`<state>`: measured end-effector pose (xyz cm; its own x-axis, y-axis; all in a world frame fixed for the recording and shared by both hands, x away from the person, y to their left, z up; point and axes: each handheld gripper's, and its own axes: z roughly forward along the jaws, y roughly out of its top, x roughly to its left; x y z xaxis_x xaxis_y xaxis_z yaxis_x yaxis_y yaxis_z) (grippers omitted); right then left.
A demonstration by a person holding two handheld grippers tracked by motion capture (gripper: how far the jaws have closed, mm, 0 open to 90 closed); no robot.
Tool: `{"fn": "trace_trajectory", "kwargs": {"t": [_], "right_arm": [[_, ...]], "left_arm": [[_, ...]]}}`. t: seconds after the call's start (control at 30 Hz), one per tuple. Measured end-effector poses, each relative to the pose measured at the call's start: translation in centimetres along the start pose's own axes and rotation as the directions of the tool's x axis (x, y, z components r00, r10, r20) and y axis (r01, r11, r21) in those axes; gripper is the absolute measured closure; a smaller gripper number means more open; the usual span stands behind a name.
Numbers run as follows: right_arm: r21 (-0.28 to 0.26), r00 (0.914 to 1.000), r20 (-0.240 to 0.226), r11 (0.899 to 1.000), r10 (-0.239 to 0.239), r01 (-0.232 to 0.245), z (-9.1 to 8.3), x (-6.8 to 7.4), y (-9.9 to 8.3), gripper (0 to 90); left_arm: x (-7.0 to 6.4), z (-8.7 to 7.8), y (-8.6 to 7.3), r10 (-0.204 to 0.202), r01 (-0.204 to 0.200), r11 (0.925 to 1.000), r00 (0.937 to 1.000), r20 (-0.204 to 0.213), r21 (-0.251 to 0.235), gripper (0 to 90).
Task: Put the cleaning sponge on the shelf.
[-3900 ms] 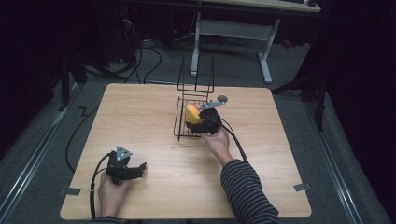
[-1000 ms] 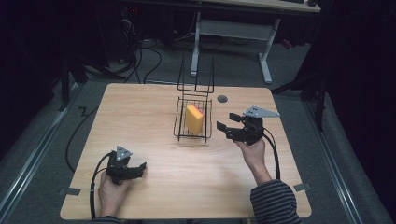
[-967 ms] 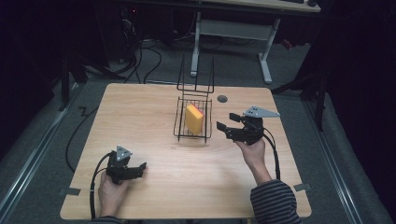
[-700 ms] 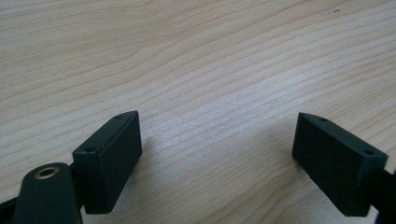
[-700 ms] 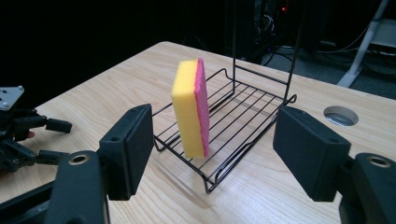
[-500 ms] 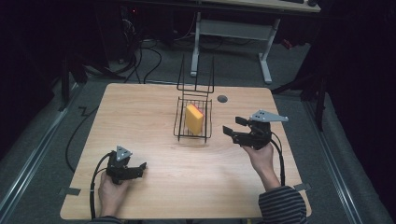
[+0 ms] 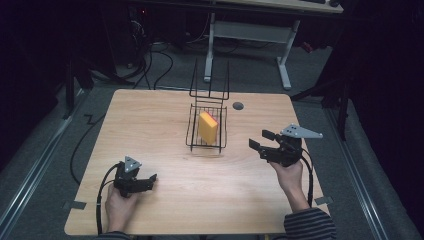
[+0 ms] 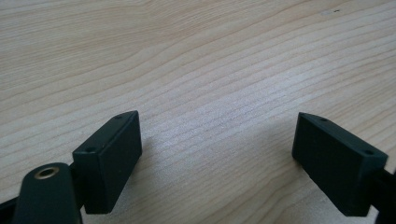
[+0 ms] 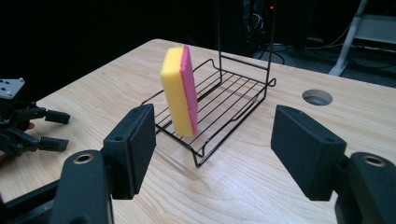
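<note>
The left gripper [image 7: 148,180] is held low at the near left of the light wooden tabletop [image 7: 150,125], its fingers [image 8: 109,158] spread wide with nothing but bare wood grain between them. No change in its position is noted against the earlier high views.

The right gripper [image 7: 260,141] is found at the right of the tabletop, raised slightly above the surface. Its fingers [image 9: 133,147] are parted wide and nothing is held. A few seconds ago this gripper was at the rack with the sponge in its grasp; since then the sponge has been released and the gripper has been drawn back rightward and toward the person. The placement step is judged complete, and the present motion is judged a withdrawal.

The yellow-and-pink rectangular sponge [image 9: 180,88] stands on edge inside the black wire rack [image 9: 233,109], near its front end, upright or only slightly tilted. The rack sits at the middle of the tabletop, with its tall wire back [image 7: 210,80] on the far side.

A clear gap is seen between the right gripper and the rack, so the retreat path is unobstructed. Open tabletop is available on all sides of the rack. A round grommet hole [image 7: 238,106] lies just beyond the rack to the right. The right edge of the tabletop is near the right hand [image 7: 287,172], so further rightward travel is limited.
</note>
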<state>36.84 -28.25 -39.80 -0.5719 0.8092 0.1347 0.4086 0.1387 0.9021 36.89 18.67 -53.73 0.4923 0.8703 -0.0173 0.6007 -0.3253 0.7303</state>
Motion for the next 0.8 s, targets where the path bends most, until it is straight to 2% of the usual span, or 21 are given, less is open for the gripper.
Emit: {"fn": "trace_trajectory", "kwargs": {"t": [0.2,0.57,0.8], "right_arm": [[-0.022,1.0,-0.001,1.0,0.003,-0.003,-1.1,0.1,-0.2,31.4],[-0.043,0.9995,0.007,0.999,0.032,-0.032,-2.4,-0.1,-2.3,31.7],[-0.058,0.9993,0.008,0.998,0.036,-0.036,-3.1,-0.1,-2.8,31.7]], "left_arm": [[0.0,0.0,0.0,0.0,0.0,1.0,1.0,-0.001,-0.001,16.4],[0.0,0.0,0.0,0.0,0.0,1.0,1.0,0.0,0.0,16.4],[0.0,0.0,0.0,0.0,0.0,1.0,1.0,-0.001,0.0,16.4]]}}
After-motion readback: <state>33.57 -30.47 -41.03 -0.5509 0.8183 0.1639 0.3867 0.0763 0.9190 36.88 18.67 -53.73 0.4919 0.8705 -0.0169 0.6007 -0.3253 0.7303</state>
